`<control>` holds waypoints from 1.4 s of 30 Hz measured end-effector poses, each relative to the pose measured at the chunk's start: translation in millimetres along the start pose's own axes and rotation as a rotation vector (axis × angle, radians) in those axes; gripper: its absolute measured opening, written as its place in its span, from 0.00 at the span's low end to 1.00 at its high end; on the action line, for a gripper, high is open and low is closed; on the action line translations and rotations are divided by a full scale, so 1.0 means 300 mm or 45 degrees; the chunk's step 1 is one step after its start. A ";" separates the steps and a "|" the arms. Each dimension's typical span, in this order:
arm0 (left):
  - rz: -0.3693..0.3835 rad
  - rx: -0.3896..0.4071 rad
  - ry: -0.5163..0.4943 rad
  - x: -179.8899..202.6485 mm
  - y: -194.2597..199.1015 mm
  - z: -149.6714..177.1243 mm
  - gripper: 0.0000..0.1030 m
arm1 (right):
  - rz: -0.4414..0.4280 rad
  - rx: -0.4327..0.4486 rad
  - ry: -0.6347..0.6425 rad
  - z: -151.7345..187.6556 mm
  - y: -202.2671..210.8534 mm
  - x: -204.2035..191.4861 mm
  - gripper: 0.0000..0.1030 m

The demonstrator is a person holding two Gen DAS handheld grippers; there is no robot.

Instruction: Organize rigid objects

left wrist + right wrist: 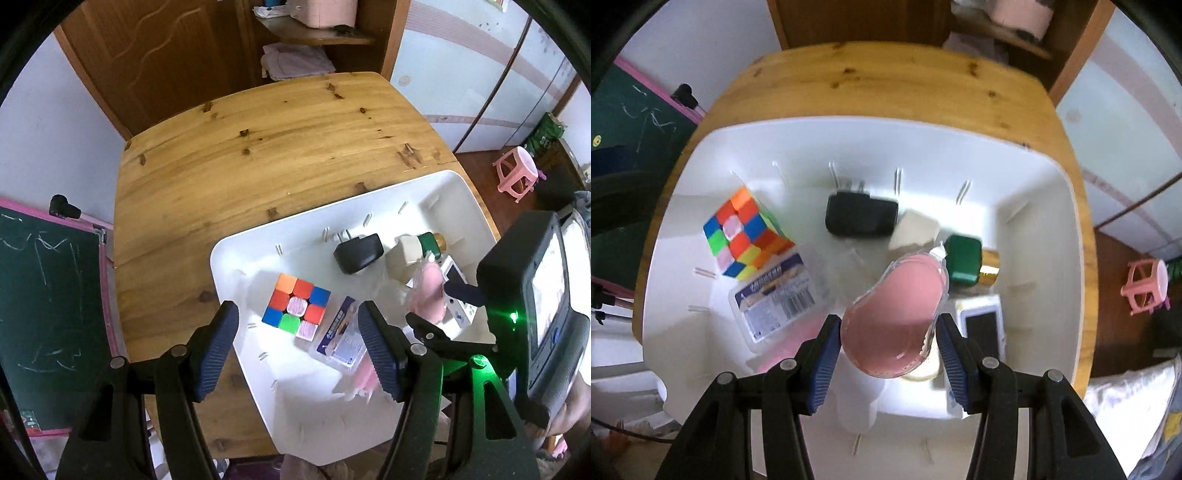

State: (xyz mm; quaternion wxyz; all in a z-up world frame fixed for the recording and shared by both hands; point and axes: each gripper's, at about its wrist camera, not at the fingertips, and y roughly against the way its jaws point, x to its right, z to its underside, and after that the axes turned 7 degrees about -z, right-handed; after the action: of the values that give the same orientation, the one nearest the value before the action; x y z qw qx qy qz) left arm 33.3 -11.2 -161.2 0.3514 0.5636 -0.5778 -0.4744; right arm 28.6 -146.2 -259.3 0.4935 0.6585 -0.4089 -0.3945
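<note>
Two grippers hang over a white tray (1027, 177) on the wooden bench (258, 147). Between the right gripper (888, 349) fingers sits a pink egg-shaped sponge in a clear shell (897, 306) — the pads stand at its sides, though whether they press it I cannot tell. Empty and spread apart, the left gripper (299, 350) hovers above the tray's near-left part. In the tray lie a puzzle cube (746, 232), a black charger (860, 218), a green bottle (964, 264) and a barcoded plastic box (775, 299) — cube and box just beside each other.
</note>
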 end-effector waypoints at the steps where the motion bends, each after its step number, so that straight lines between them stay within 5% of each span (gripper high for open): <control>1: 0.001 0.004 0.004 -0.005 0.004 0.005 0.69 | -0.010 -0.006 -0.001 0.004 0.005 -0.004 0.57; 6: 0.012 0.028 0.035 -0.035 0.040 0.026 0.69 | -0.064 0.053 -0.039 0.016 0.097 -0.030 0.64; 24: 0.049 0.246 0.195 -0.090 0.347 0.059 0.69 | -0.018 0.600 -0.335 0.034 0.681 -0.055 0.68; 42: -0.055 0.317 0.298 -0.005 0.451 0.092 0.69 | 0.102 0.717 -0.133 0.080 0.807 -0.089 0.71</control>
State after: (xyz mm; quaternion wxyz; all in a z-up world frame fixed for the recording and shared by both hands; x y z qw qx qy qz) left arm -35.6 -17.0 -41.7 0.3334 0.6664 -0.5749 -0.3380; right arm -39.0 -172.6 -25.5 0.2846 0.7317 -0.5529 -0.2789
